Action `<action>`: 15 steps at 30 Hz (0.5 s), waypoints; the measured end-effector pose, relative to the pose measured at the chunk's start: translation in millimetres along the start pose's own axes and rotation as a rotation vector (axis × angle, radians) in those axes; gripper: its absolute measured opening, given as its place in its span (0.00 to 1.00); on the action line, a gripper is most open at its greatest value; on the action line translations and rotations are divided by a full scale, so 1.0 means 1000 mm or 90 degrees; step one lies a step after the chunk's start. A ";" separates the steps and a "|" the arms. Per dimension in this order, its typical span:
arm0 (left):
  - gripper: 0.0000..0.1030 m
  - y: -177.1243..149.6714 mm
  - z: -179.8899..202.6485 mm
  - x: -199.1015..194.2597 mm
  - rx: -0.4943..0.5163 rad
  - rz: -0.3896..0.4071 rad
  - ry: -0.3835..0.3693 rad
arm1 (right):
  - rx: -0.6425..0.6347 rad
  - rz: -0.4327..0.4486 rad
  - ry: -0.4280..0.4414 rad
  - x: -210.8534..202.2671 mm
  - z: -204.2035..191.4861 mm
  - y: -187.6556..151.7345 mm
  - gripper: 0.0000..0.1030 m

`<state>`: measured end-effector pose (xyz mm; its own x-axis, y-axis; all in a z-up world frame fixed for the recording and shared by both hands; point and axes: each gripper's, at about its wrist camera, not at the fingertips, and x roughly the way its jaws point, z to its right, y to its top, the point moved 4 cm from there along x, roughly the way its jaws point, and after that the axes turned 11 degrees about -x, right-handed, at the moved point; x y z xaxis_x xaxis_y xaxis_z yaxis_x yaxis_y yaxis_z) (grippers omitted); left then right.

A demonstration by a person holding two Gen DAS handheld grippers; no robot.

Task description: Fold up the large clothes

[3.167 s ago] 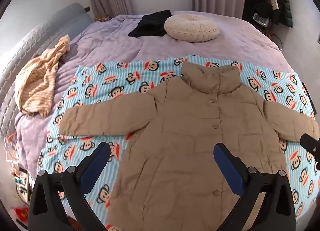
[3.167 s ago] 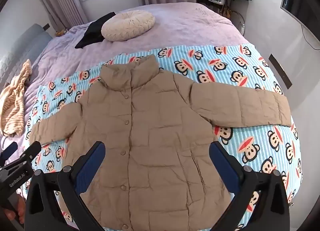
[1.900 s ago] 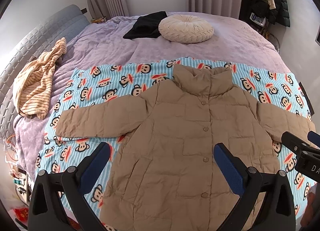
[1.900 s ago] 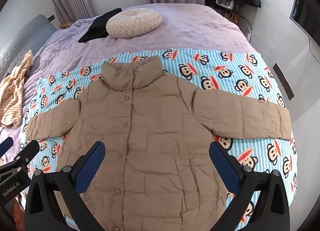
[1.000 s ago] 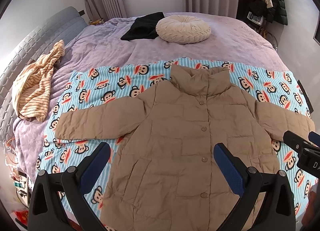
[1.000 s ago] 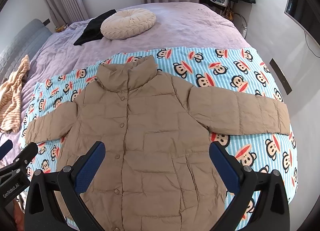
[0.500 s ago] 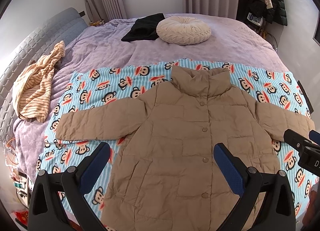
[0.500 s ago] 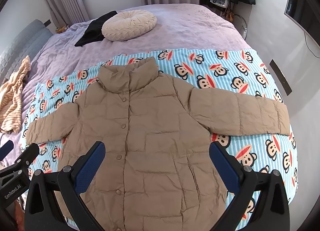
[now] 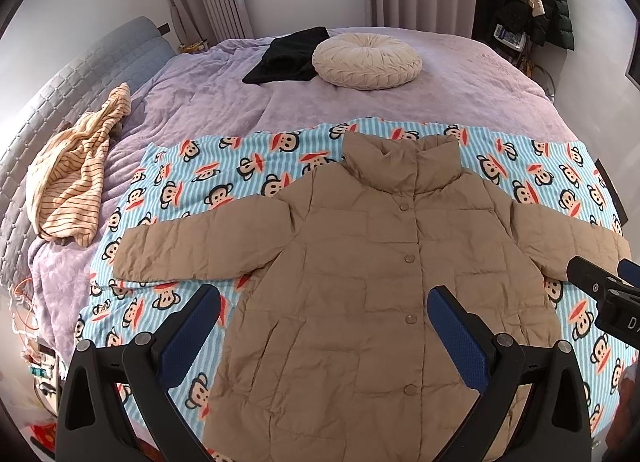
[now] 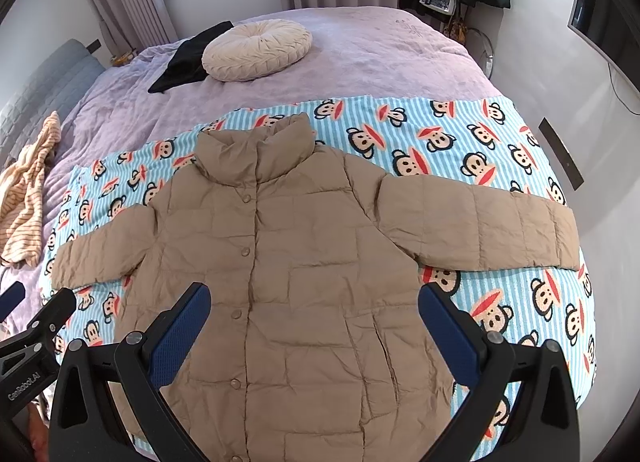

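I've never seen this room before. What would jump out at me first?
The tan puffer jacket spread flat, buttoned, sleeves out to both sides, on a blue striped monkey-print blanket across the near part of the bed. Behind it, a round cream cushion lies on the purple bedspread. Both tongs, left and right, hang open above the jacket's lower half.

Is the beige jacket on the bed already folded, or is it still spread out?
Spread out: the jacket lies flat, front up, both sleeves stretched sideways.
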<state>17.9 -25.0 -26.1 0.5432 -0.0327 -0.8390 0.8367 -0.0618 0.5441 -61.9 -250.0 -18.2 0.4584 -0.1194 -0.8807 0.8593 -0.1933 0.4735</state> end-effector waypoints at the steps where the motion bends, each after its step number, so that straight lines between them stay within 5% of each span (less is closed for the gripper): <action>1: 1.00 0.000 0.000 0.000 -0.001 0.000 0.000 | 0.001 0.000 0.000 0.000 0.000 0.000 1.00; 15: 1.00 0.000 -0.004 0.001 0.004 0.000 0.000 | -0.001 0.004 0.001 0.000 -0.001 0.001 1.00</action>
<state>18.7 -20.7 -27.5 0.5433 -0.0332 -0.8389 0.8362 -0.0684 0.5442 -61.4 -249.5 -17.6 0.4646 -0.1189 -0.8775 0.8565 -0.1914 0.4794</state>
